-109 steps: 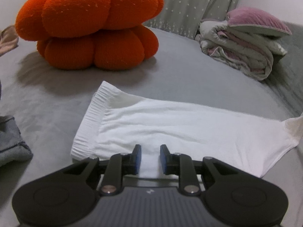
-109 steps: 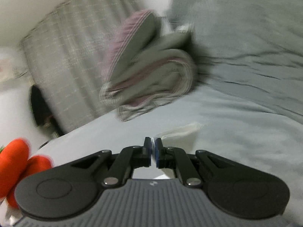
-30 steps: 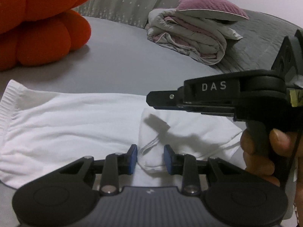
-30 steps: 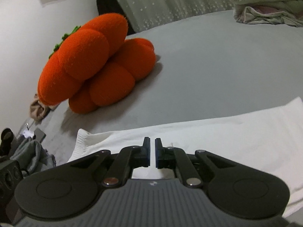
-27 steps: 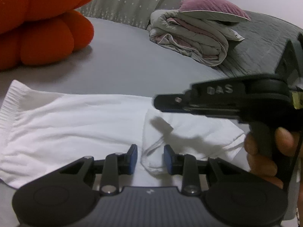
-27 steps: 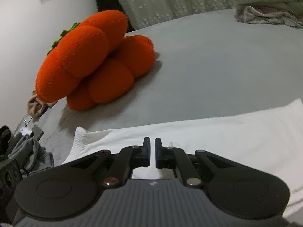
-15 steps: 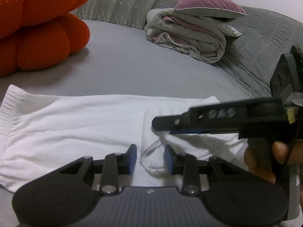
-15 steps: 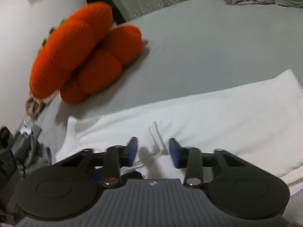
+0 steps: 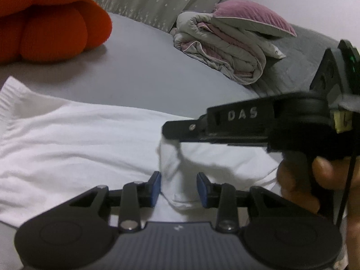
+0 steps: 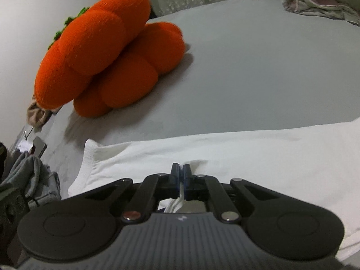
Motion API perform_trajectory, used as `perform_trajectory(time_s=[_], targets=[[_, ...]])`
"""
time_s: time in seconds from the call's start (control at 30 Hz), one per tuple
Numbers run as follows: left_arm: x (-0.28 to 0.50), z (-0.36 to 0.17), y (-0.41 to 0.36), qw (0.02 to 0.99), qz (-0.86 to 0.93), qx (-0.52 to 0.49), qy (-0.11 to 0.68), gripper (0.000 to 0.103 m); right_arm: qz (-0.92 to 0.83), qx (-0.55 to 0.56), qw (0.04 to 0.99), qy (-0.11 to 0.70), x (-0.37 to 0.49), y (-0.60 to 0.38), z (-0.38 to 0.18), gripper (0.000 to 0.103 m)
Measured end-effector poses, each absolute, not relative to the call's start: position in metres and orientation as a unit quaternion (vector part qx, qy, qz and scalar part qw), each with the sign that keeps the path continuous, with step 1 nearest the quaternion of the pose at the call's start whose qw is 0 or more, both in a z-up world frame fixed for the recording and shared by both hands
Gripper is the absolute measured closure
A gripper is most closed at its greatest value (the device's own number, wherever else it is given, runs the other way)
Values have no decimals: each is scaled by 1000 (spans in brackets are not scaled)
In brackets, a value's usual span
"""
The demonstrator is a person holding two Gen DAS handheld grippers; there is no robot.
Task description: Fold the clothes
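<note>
Left wrist view: the white garment [image 9: 74, 139] lies flat across the near part of the grey bed [image 9: 139, 76], its ribbed hem toward the left edge. The left gripper [image 9: 178, 189] has its jaws apart and opening, a raised fold between them. The right gripper [image 9: 180, 130] pinches that fold from the right, a hand [image 9: 315, 180] on its handle

Right wrist view: the right gripper [image 10: 181, 175] is clamped on the white garment [image 10: 258, 157]; an orange pumpkin cushion [image 10: 108, 54] sits toward the far left corner
</note>
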State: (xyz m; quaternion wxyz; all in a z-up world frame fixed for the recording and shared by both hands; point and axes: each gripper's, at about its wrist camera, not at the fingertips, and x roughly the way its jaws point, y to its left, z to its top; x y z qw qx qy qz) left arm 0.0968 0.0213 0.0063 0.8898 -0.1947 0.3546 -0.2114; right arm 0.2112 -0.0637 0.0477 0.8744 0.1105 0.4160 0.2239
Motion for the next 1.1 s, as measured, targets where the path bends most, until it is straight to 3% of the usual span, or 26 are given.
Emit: perform_trajectory(time_s=[0.2, 0.27, 0.33, 0.4, 0.73, 1.1], targets=[[100, 2, 23, 885, -214, -212, 355, 70, 229, 93, 868, 430, 220, -51, 43, 100], [102, 0, 24, 882, -209, -224, 358, 77, 230, 93, 868, 431, 223, -49, 44, 100], [101, 0, 24, 885, -200, -215, 362, 95, 230, 93, 867, 432, 225, -48, 44, 100], [100, 1, 25, 888, -192, -206, 363, 100, 232, 98, 867, 431, 225, -48, 45, 100], [89, 21, 28, 896, -180, -206, 350, 101, 232, 97, 877, 410, 219, -46, 62, 100], [72, 33, 103, 875, -159, -302, 344, 102, 261, 97, 873, 401, 222, -12, 79, 100]])
